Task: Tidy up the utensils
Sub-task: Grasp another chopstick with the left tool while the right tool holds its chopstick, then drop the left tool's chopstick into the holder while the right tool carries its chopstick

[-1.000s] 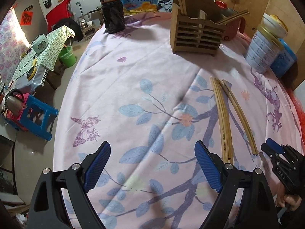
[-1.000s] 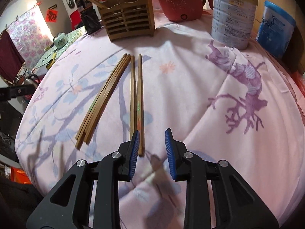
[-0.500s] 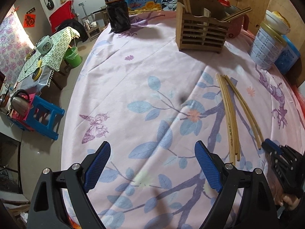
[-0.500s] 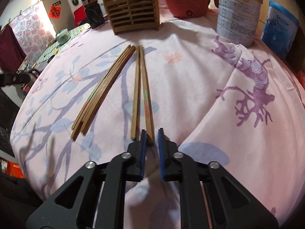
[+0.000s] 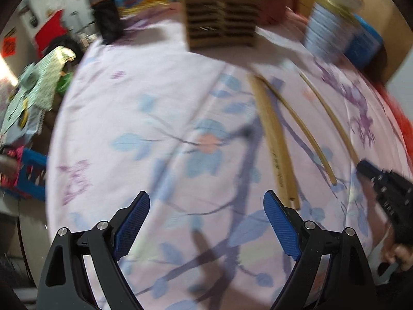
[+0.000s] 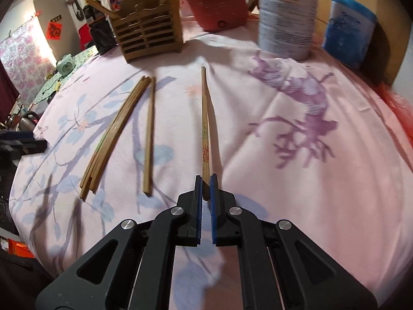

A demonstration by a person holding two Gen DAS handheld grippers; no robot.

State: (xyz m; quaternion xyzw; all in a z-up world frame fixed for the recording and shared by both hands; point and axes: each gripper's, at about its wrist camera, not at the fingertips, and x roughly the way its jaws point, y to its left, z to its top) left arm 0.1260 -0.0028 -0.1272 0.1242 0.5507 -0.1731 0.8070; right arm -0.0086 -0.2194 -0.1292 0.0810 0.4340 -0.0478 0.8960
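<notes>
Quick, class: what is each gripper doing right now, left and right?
Left gripper: open, holding nothing.
Right gripper: shut on a chopstick.

Left wrist view: low over near edge of pink floral tablecloth [image 5: 160, 98], facing across the table toward wooden utensil holder [image 5: 222, 23]; blurred. Right wrist view: also low, facing the same holder [image 6: 148, 32] from further right. Both share the holder, loose chopsticks [image 6: 116, 134], white tin [image 6: 286, 18].
</notes>
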